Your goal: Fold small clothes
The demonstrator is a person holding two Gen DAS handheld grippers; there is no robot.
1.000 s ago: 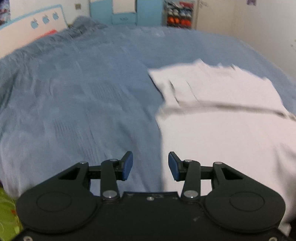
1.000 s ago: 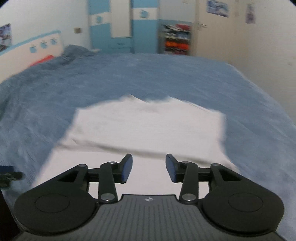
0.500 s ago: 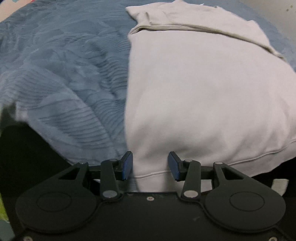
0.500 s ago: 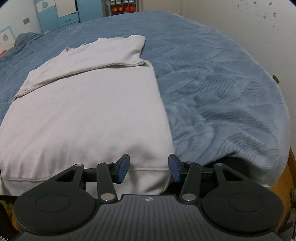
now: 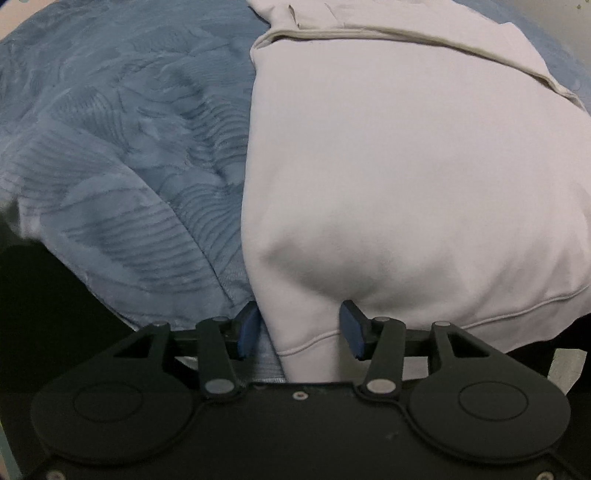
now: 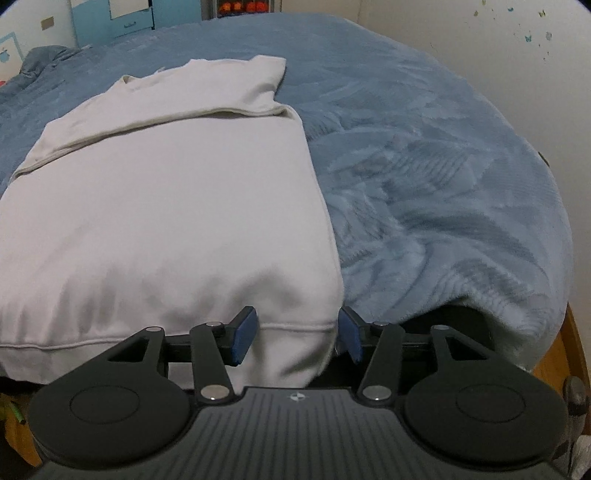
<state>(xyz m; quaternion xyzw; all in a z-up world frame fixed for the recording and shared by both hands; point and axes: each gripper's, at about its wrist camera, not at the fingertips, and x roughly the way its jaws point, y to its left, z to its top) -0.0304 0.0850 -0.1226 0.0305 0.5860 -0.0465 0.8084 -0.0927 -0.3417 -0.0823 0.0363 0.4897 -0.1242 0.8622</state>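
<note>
A pale grey-white sweatshirt (image 5: 406,166) lies flat on the blue blanket, its sleeves folded across the far end; its hem hangs over the bed's near edge. My left gripper (image 5: 300,329) is open, with the hem's left corner between its blue pads. In the right wrist view the same sweatshirt (image 6: 166,192) fills the left half. My right gripper (image 6: 295,336) is open around the hem's right corner. Neither pair of pads presses the cloth.
The blue blanket (image 6: 424,177) covers the bed and drops off at the near edge (image 5: 122,295). A white wall (image 6: 517,55) runs along the right. Blue cupboards (image 6: 110,18) stand at the far end. A wooden bed frame (image 6: 569,354) shows at lower right.
Both grippers dropped from above the bed to its near edge and pushed forward, so the sweatshirt's two hem corners now sit between their open fingers.
</note>
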